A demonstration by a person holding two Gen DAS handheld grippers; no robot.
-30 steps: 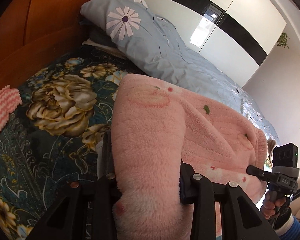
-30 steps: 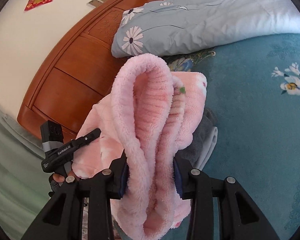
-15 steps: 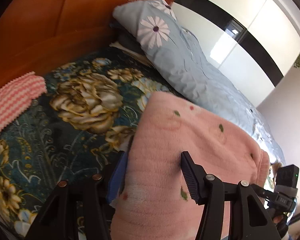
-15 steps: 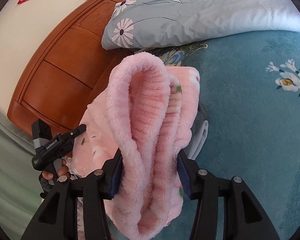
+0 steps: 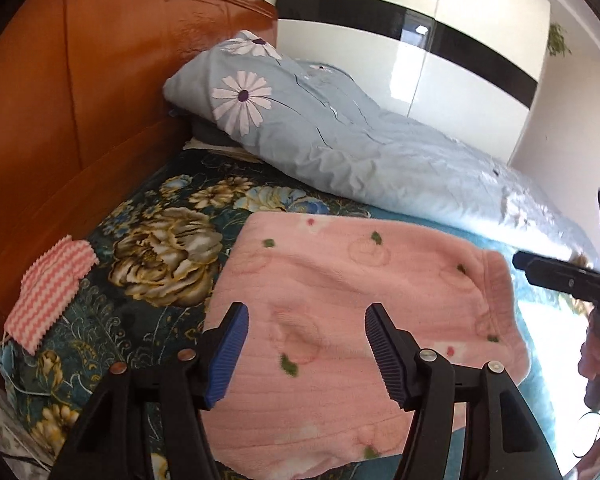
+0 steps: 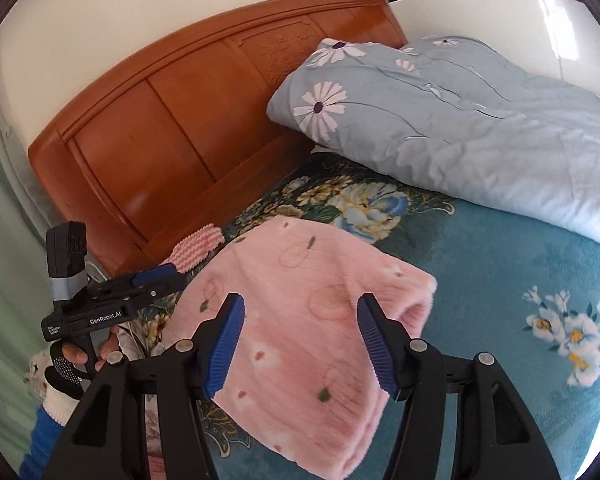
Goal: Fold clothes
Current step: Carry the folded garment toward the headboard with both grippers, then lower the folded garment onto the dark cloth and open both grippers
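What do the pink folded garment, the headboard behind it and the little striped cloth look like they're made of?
The pink folded garment with small printed motifs looks like plush fleece: its surface is fuzzy and matte, and its folds are thick. The orange-brown headboard appears to be varnished wood, glossy with panel grooves. The pink-and-white zigzag-striped cloth seems knitted or crocheted, judging by its ridged texture, though that is uncertain.

Each tool is black plastic with silver screws and ribbed blue finger pads (image 6: 225, 344). The left tool (image 6: 156, 276) carries white "GenRobot.AI" lettering and a black camera block. Its hand (image 6: 76, 360) wears a dotted black glove, white cuff, blue sleeve.
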